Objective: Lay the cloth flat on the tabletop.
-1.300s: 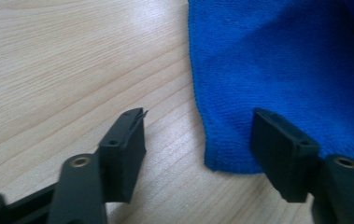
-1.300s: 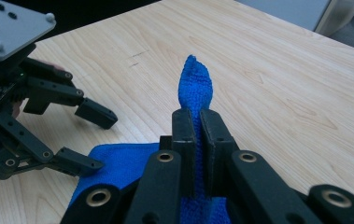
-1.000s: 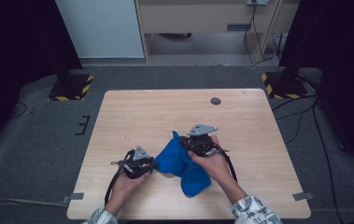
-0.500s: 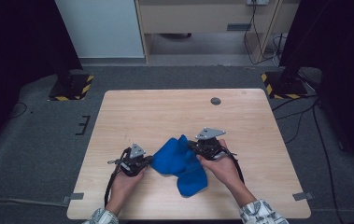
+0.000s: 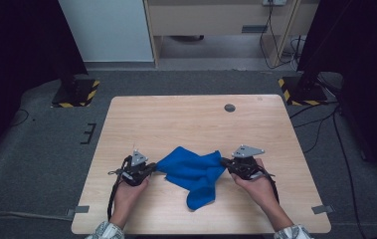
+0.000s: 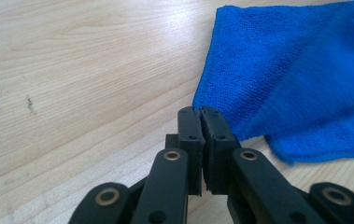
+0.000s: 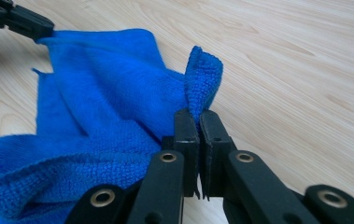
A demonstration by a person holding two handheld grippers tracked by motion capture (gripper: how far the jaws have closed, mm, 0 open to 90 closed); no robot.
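Blue microfibre cloth [image 5: 193, 174] | both corners gripped: left gripper [image 6: 201, 114] and right gripper [image 7: 198, 116] clamp it, stretched between them | left: flatten rumpled middle, fold on pale wooden table [image 5: 176, 119].

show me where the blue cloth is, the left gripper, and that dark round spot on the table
blue cloth [image 5: 196, 172]: high view, middle of the bunched fabric.
left gripper [image 6: 201, 113]: left gripper view, the closed tips pinching a cloth corner.
dark round spot [image 5: 230, 107]: high view, its centre.
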